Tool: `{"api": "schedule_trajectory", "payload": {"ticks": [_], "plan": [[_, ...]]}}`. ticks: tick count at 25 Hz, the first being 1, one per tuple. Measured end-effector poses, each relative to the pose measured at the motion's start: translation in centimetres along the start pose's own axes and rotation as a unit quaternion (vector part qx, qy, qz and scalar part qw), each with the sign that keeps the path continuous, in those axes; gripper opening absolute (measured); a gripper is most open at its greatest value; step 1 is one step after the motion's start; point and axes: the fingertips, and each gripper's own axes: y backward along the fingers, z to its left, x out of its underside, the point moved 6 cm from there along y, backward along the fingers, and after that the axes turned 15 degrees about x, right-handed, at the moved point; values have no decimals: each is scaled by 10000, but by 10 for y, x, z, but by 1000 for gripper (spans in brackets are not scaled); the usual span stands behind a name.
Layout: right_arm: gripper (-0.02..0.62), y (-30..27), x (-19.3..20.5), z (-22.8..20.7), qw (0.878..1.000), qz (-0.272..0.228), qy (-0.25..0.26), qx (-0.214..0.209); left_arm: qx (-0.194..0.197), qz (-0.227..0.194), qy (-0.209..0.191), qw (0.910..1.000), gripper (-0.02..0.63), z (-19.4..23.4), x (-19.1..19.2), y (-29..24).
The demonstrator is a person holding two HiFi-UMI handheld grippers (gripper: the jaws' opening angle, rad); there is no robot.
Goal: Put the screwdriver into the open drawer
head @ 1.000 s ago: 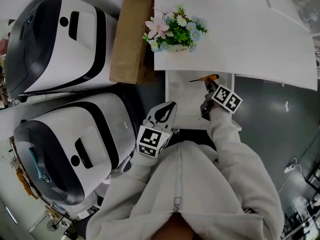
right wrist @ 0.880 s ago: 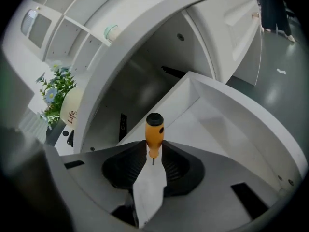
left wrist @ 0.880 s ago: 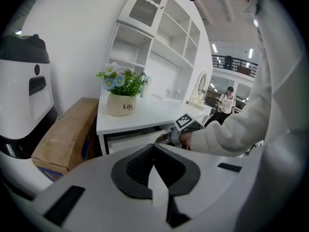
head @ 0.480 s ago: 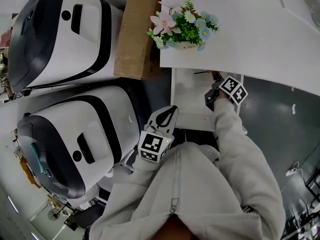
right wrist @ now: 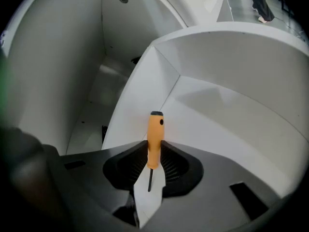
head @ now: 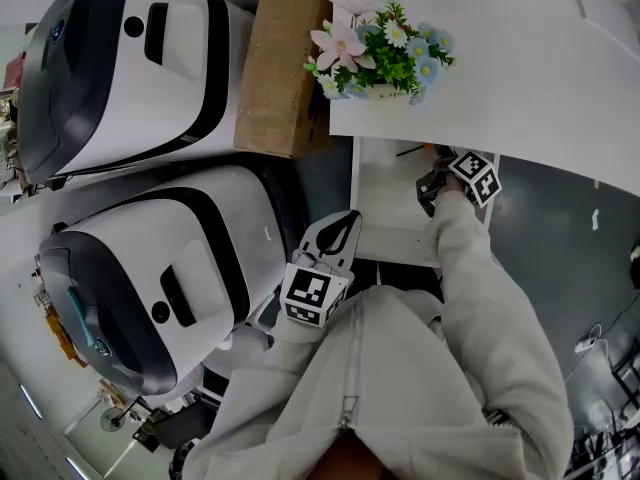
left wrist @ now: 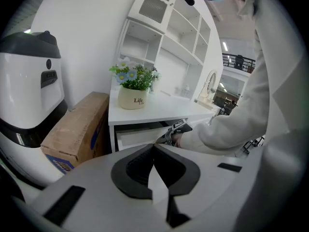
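— Head view?
— One screwdriver in the right gripper, over the far right corner of the one open drawer, at the desk's front edge; left gripper by its near left corner
— Left gripper view?
— Jaws pressed together, empty
— Right gripper view?
— Jaws clamp the orange handle; its butt juts past the jaw tips

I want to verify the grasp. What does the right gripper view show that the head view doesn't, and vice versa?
Only the right gripper view shows the right hand-held gripper shut on the orange handle of the screwdriver, with the shaft pointing back at the camera. Only the head view shows the left hand-held gripper, the flower pot and the cardboard box. Both show the right gripper at the open drawer.
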Motion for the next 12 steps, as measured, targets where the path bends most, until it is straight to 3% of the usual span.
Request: {"api": "schedule_trajectory", "payload": {"ticks": [6,12], "plan": [[95,-7,1,0,9997,-69,-248,-15,-37,-47,16,10000,17,3,3,5],[91,-3,0,5,9964,-141,-736,-397,-146,-105,47,9998,17,8,8,20]]}}
